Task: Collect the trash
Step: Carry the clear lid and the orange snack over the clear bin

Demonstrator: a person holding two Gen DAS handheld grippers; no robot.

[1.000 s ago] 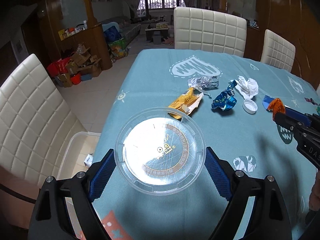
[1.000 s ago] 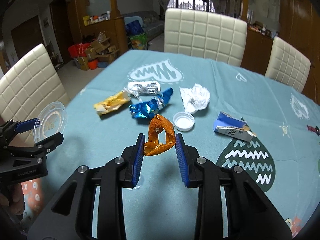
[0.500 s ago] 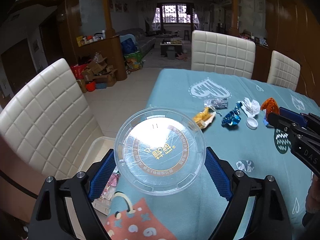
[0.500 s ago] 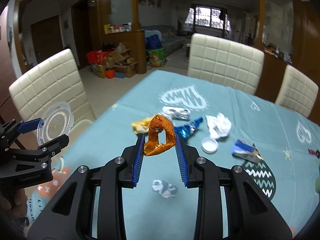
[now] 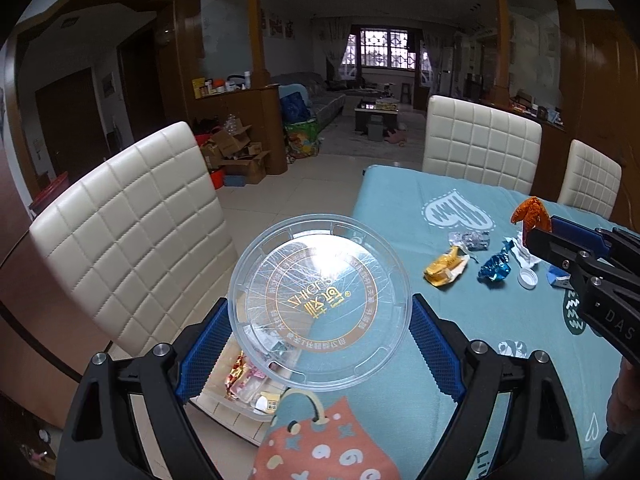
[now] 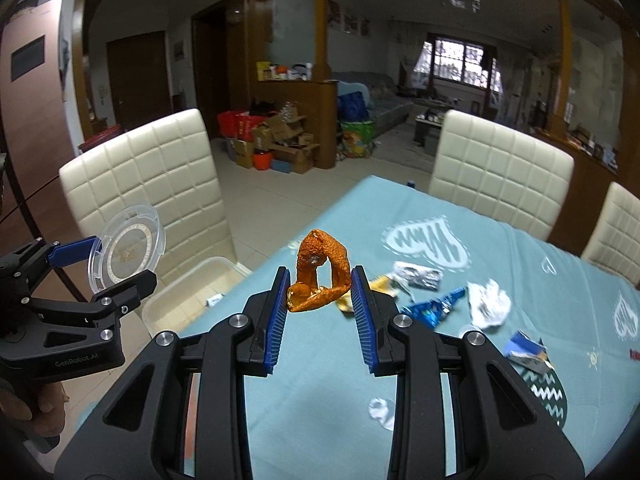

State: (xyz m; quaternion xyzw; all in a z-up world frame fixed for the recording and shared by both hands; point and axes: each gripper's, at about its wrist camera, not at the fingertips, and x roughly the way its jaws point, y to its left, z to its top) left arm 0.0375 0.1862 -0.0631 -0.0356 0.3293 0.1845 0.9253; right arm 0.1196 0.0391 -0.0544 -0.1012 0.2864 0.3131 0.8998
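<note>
My left gripper (image 5: 318, 330) is shut on a clear round plastic lid (image 5: 320, 304) and holds it over the table's left edge, above a clear bin (image 5: 244, 390) on the floor with some wrappers in it. My right gripper (image 6: 320, 292) is shut on an orange peel (image 6: 320, 276), held above the table. The lid (image 6: 128, 246) and bin (image 6: 192, 292) also show in the right wrist view. On the teal tablecloth (image 6: 500, 248) lie a yellow wrapper (image 5: 444, 268), a blue foil wrapper (image 5: 496, 266), a silver wrapper (image 5: 470, 239), a white bottle cap (image 5: 528, 279) and crumpled white paper (image 6: 490, 304).
A cream chair (image 5: 132, 232) stands beside the bin at the left. Two more cream chairs (image 5: 480, 144) stand at the table's far side. A small blue carton (image 6: 526, 354) and a white scrap (image 6: 382, 412) lie on the cloth.
Both grippers have lifted and pulled back toward the table's left edge, each with its item. The lid now hangs over the floor bin instead of over the table.
</note>
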